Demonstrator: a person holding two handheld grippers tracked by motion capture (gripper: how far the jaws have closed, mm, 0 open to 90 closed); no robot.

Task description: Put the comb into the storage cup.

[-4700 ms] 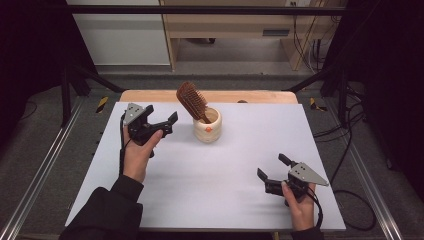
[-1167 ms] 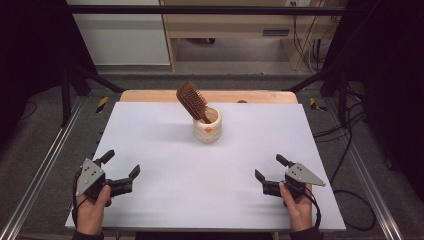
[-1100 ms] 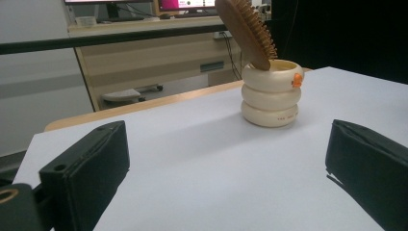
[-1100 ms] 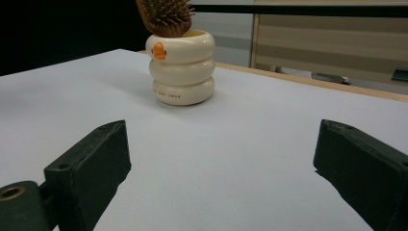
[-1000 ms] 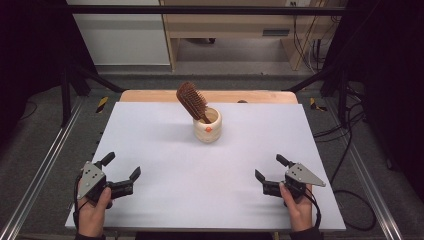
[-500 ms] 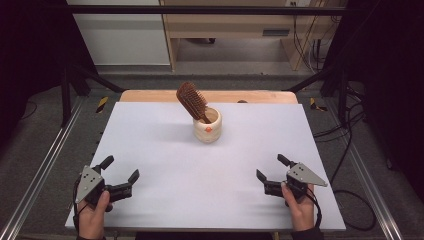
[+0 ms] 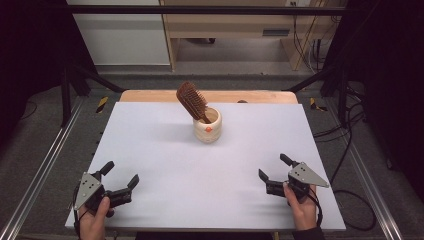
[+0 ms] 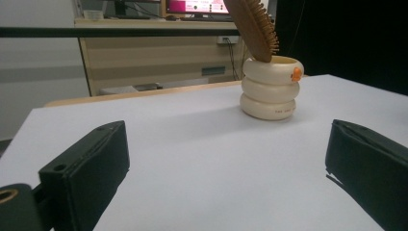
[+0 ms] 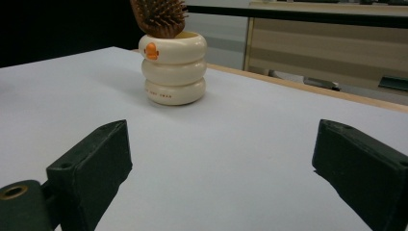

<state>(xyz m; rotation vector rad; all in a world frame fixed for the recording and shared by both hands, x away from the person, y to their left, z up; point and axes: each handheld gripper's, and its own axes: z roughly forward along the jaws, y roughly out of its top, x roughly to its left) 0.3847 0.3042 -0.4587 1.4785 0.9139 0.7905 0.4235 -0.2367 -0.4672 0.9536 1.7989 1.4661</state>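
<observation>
The brown wooden hairbrush point(image 7: 192, 101) stood in the cream ribbed cup point(image 7: 207, 125), apparently finished, while left gripper point(image 7: 120, 183) and right gripper point(image 7: 274, 171) rested well apart, jaws spread, empty.

Cream ringed cup point(image 7: 207, 129), orange spot; brown hairbrush point(image 7: 192, 101); white table point(image 7: 165, 150); black grippers.

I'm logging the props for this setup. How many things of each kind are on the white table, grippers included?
Hairbrush: 1
Ringed cream cup: 1
Hand-held grippers: 2, left gripper and right gripper, both open
Total: 4
</observation>
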